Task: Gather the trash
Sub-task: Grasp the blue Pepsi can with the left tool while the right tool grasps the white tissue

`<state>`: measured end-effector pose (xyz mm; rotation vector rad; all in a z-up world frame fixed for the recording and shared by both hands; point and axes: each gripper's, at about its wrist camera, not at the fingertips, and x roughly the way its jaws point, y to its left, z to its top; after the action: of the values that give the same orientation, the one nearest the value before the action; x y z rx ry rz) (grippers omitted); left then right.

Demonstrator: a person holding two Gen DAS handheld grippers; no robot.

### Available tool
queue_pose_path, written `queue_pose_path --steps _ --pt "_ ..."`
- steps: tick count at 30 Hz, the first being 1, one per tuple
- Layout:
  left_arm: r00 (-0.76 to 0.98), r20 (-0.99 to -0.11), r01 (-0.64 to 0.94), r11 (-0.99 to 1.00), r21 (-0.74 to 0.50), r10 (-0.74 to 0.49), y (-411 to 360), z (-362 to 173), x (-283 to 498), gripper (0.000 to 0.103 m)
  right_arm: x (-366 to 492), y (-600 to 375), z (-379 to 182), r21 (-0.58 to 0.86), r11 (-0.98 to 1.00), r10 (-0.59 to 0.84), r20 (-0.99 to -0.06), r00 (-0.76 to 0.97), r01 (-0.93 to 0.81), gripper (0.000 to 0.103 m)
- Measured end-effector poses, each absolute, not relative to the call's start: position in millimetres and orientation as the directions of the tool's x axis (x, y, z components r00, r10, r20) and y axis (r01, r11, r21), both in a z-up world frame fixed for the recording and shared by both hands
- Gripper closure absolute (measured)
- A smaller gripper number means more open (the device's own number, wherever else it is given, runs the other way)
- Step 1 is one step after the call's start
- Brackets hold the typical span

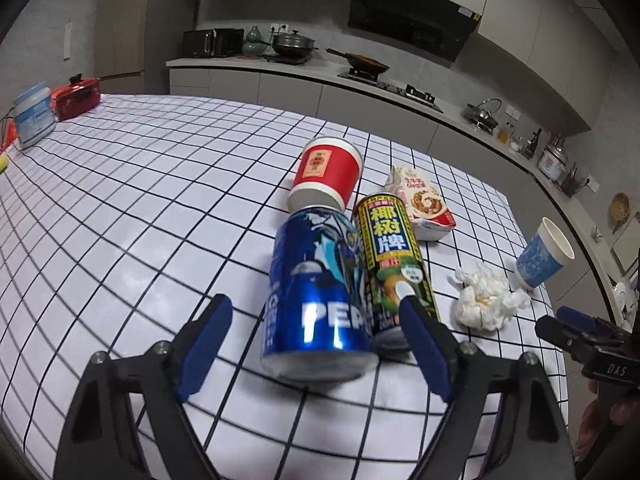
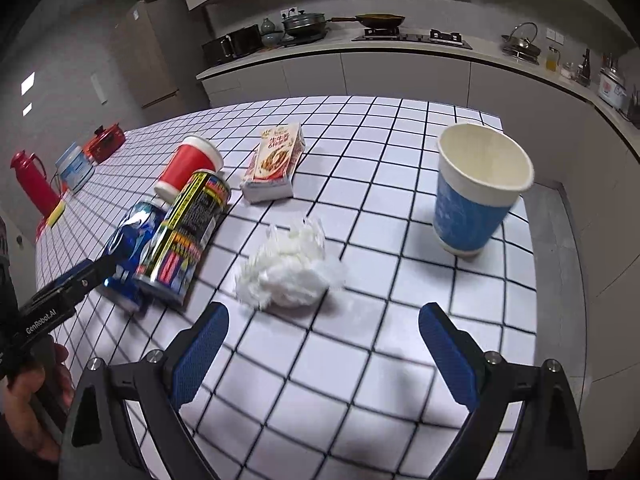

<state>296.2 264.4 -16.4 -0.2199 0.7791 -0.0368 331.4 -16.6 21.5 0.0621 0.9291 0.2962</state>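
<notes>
A blue Pepsi can lies on the checked tablecloth between the fingers of my left gripper, which is open; neither pad presses on it. A yellow-and-black drink can lies against its right side, partly behind my right-hand finger. A red paper cup lies tipped over beyond them, with a small carton to its right. My right gripper is open and empty, just short of a crumpled white tissue. A blue paper cup stands upright at the right.
A white tub and a red pot sit at the table's far left, with a red flask nearby. The table's right edge drops off just past the blue cup. A kitchen counter runs behind.
</notes>
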Motion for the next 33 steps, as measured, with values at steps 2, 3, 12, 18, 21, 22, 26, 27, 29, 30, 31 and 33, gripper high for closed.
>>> queue_pose_path --steps 2,3,12,18,21,22,26,27,29,30,31,33 --pt "0.706 -0.695 -0.041 0.973 -0.228 -0.133 268 -19 303 0.019 339 -12 20 0.185 0.957 0.281 -0.780 0.560 -0.222 0.006" --pt "0.702 -0.698 -0.038 0.971 -0.235 -0.141 270 -21 306 0.020 342 -8 19 0.186 0.957 0.281 -0.780 0.559 -0.222 0.006" --pt "0.651 -0.720 -0.013 0.945 -0.326 -0.239 285 -38 323 0.042 365 17 -2 0.167 0.957 0.271 -0.813 0.515 -0.239 0.012" --pt "0.655 -0.711 0.007 0.943 -0.332 -0.255 287 -37 321 0.043 368 24 -13 0.162 0.955 0.270 -0.821 0.503 -0.248 0.027" --pt "0.662 -0.707 0.016 0.947 -0.320 -0.250 288 -36 318 0.043 368 32 -10 0.169 0.944 0.296 -0.812 0.503 -0.282 0.047" --pt "0.667 -0.703 0.017 0.948 -0.316 -0.247 289 -34 316 0.043 367 35 -9 0.154 0.944 0.288 -0.815 0.503 -0.290 0.049" --pt "0.688 -0.688 0.026 0.955 -0.296 -0.232 290 -27 305 0.044 361 37 -7 0.160 0.939 0.301 -0.807 0.507 -0.304 0.057" --pt "0.692 -0.685 0.028 0.957 -0.290 -0.228 290 -26 302 0.044 358 36 -5 0.171 0.937 0.312 -0.800 0.513 -0.304 0.057" --pt "0.699 -0.679 0.031 0.958 -0.284 -0.224 290 -24 298 0.044 353 35 -1 0.176 0.935 0.320 -0.791 0.522 -0.308 0.058" --pt "0.698 -0.681 0.031 0.960 -0.279 -0.221 290 -24 296 0.045 351 35 0 0.177 0.933 0.325 -0.789 0.521 -0.313 0.058" --pt "0.696 -0.683 0.031 0.960 -0.277 -0.220 289 -25 294 0.045 348 35 1 0.179 0.931 0.329 -0.791 0.516 -0.320 0.058" --pt "0.688 -0.690 0.042 0.962 -0.271 -0.225 287 -27 289 0.045 344 37 0 0.186 0.924 0.340 -0.801 0.493 -0.335 0.058"
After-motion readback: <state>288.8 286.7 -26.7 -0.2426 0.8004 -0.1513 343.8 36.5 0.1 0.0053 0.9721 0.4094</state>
